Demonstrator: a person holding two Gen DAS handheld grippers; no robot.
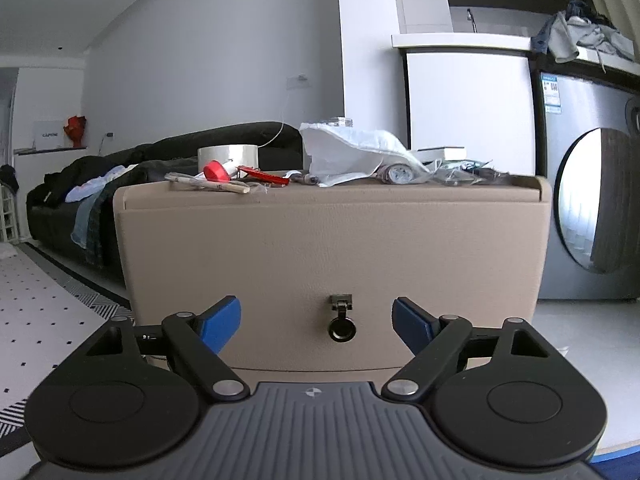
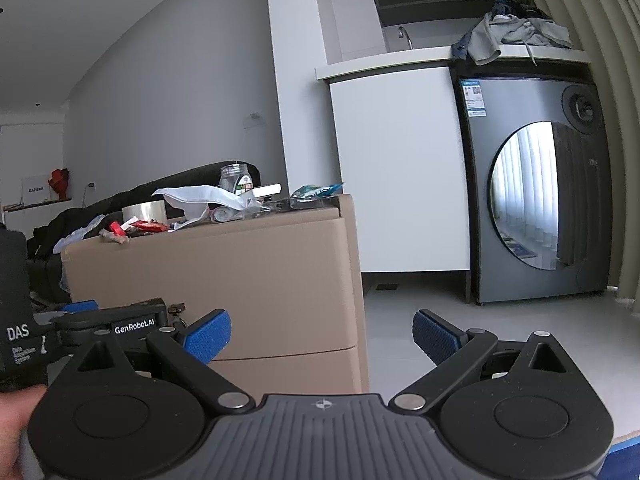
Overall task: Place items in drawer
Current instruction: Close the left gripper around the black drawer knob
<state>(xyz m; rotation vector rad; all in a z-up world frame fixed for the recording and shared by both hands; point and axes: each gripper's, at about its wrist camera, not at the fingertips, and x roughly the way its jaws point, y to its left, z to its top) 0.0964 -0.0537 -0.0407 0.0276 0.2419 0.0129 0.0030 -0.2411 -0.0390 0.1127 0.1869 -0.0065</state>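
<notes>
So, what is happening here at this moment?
A person holds two grippers in front of a beige cabinet. The left gripper is open and faces the drawer's ring pull, not touching it. The right gripper is open too, empty, off to the cabinet's right side. The drawer is closed. Tape, a white cloth and other clutter lie on top.

My left gripper and right gripper: black linkage arms, silver pivot screws, blue ribbed pads, grey ridged housing.
</notes>
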